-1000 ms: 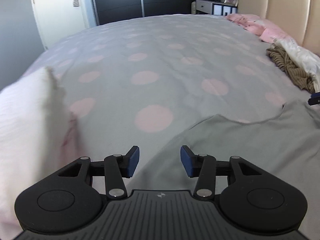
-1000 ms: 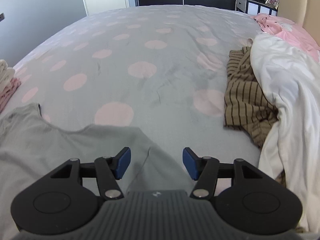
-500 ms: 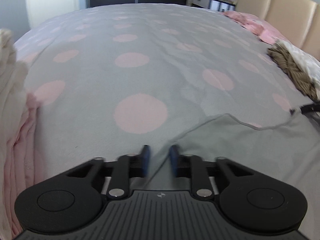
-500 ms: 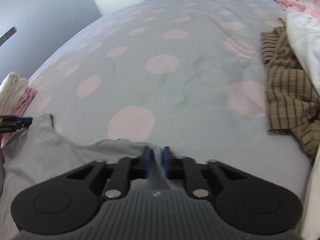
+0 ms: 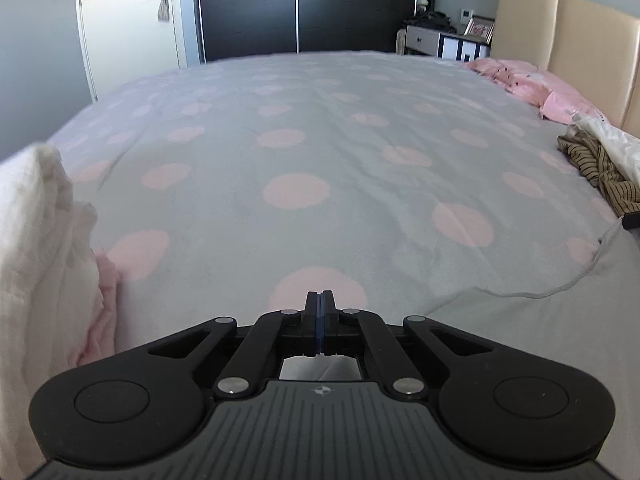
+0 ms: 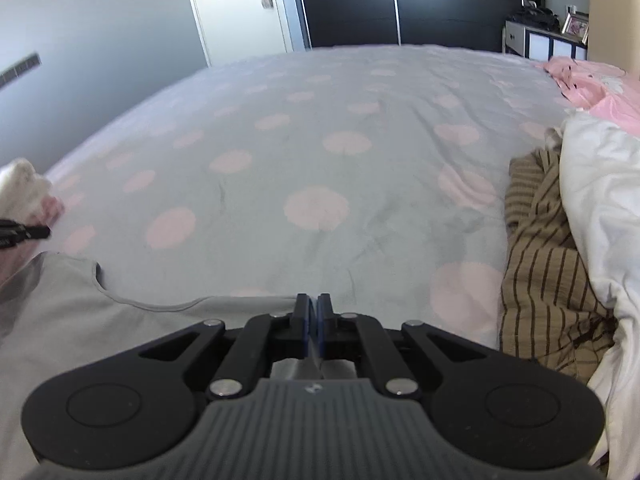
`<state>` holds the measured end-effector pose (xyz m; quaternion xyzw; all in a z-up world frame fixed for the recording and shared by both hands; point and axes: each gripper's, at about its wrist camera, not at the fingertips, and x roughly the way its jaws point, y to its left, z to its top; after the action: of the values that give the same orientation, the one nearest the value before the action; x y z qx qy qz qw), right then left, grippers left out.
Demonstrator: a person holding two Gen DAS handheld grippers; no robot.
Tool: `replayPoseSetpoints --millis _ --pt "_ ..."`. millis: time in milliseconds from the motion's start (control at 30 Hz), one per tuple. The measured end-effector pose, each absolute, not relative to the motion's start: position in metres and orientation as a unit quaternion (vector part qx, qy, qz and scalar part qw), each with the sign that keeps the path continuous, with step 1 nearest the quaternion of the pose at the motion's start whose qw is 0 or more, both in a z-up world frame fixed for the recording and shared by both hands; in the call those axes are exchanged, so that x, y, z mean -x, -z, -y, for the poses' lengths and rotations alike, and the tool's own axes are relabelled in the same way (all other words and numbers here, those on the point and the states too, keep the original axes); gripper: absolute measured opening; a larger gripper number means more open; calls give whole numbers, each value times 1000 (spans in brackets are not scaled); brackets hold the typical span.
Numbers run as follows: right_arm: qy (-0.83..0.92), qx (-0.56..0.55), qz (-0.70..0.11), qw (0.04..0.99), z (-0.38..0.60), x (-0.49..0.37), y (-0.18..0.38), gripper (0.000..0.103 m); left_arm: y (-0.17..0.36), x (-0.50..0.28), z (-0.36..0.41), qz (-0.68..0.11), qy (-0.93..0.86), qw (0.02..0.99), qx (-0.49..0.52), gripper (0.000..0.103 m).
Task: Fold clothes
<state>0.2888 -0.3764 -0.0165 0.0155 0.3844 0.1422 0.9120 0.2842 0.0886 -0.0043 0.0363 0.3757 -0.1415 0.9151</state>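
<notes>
While the big spotted bed (image 5: 320,152) gives us room to work, our grey shirt (image 6: 80,320) lies flat at six o'clock. We pinch its top edge with the left gripper (image 5: 319,312) and right gripper (image 6: 313,316), both squeezed tight on cloth, so it lifts evenly. Messy clothes (image 6: 552,264) wait at three o'clock.
</notes>
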Motion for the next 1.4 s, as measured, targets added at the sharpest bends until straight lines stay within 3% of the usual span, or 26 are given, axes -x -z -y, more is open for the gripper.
replayPoseSetpoints --millis 100,133,167,233,300,400,533,967,1400 --pt "-114 5 -417 902 375 -293 27 15 10 -286 -89 -387 140 910 -35 0" --pt "-104 1 -417 903 378 -292 28 34 12 -287 -89 -391 140 909 -34 1" --pt "-96 -6 -413 906 382 -291 27 42 14 -287 -90 -395 139 907 -34 4" --pt "-95 -18 -409 907 389 -289 24 42 17 -288 -90 -403 138 904 -33 30" --pt "-94 -27 -411 906 393 -288 22 42 21 -289 -91 -411 138 901 -31 45" --pt "-94 -27 -414 905 399 -284 20 45 27 -288 -87 -420 140 896 -39 44" --pt "-90 -38 -413 906 411 -276 17 46 34 -283 -77 -427 144 890 -60 30" --pt "-50 -30 -427 902 452 -218 -4 47 7 -254 -64 -421 143 892 -76 30" --pt "-145 16 -461 875 408 -126 -26 47 -26 -165 -73 -441 181 873 -103 30"
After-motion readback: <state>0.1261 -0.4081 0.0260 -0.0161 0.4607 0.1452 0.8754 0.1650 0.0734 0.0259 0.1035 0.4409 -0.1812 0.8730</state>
